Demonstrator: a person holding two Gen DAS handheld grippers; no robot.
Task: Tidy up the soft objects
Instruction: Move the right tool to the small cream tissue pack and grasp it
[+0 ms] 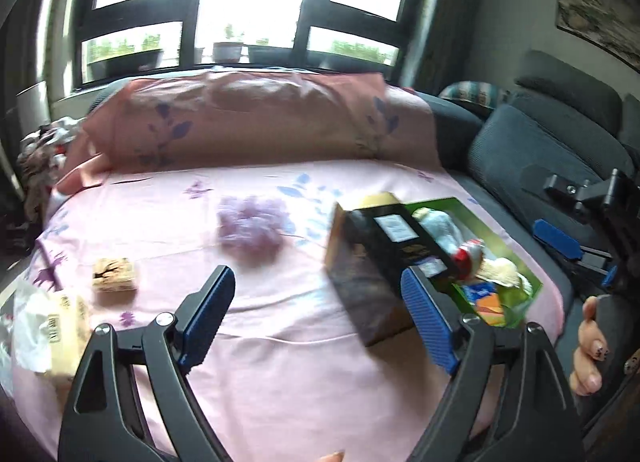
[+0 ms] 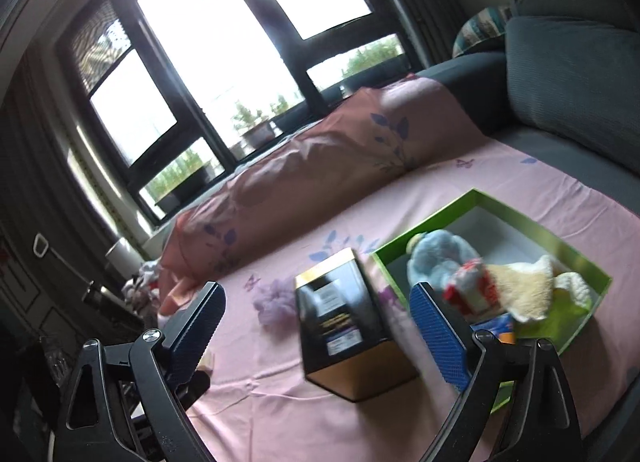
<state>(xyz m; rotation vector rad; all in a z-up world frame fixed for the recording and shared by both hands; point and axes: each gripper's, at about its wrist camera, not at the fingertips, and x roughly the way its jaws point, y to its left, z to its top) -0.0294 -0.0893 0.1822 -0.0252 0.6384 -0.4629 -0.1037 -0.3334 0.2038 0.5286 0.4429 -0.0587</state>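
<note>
Left gripper (image 1: 316, 304) gapes above pink sheet (image 1: 256, 326) (nothing held).

A bed (image 1: 280, 342) with a pink sheet printed with blue and purple flowers carries everything. At its far side lies a long pink pillow (image 1: 256, 121). In the middle of the sheet rests a fluffy purple ball (image 1: 252, 227). Near it to the right lies a black and gold box (image 2: 344, 326), and just beside that an open green box (image 2: 592, 274) with soft toys inside. A small patterned block (image 1: 114, 280) lies toward the left edge.
</note>
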